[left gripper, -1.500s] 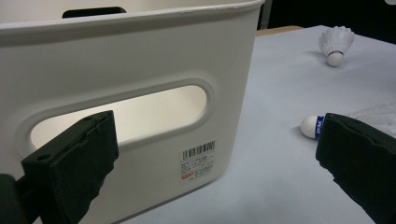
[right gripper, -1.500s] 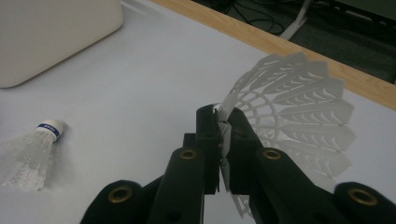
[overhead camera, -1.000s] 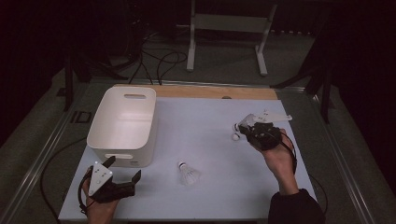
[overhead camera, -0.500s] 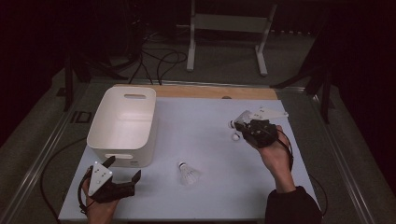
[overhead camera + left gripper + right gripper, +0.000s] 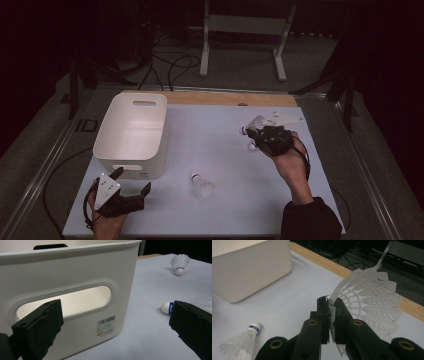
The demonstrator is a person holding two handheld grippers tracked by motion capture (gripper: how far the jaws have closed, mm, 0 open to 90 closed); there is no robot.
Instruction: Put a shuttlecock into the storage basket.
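Note:
My right gripper (image 5: pixel 249 133) is held over the right side of the table, shut on the base of a white shuttlecock's feather skirt (image 5: pixel 367 292), which fans out to the jaws' right. A second shuttlecock (image 5: pixel 200 185) lies loose near the table's front middle, also seen as (image 5: pixel 239 342) and, beside my right jaw, as (image 5: pixel 166 307). A third shuttlecock (image 5: pixel 179 263) lies farther off; its cork (image 5: pixel 252 146) shows right by the right gripper. My left gripper (image 5: pixel 133 179) rests at the front left, open and empty, facing the slotted end wall of the white bin (image 5: pixel 75 267).
The white bin (image 5: pixel 107 125) stands on the left half of the white table sheet (image 5: pixel 210 135), also seen as (image 5: pixel 249 267). A wooden strip (image 5: pixel 220 98) runs along the far edge. Behind it stand a metal stand (image 5: pixel 245 25) and floor cables (image 5: pixel 170 65).
My right gripper, still holding its shuttlecock, has drifted slightly away from the person and to the left. The left gripper and the loose shuttlecocks have stayed put.

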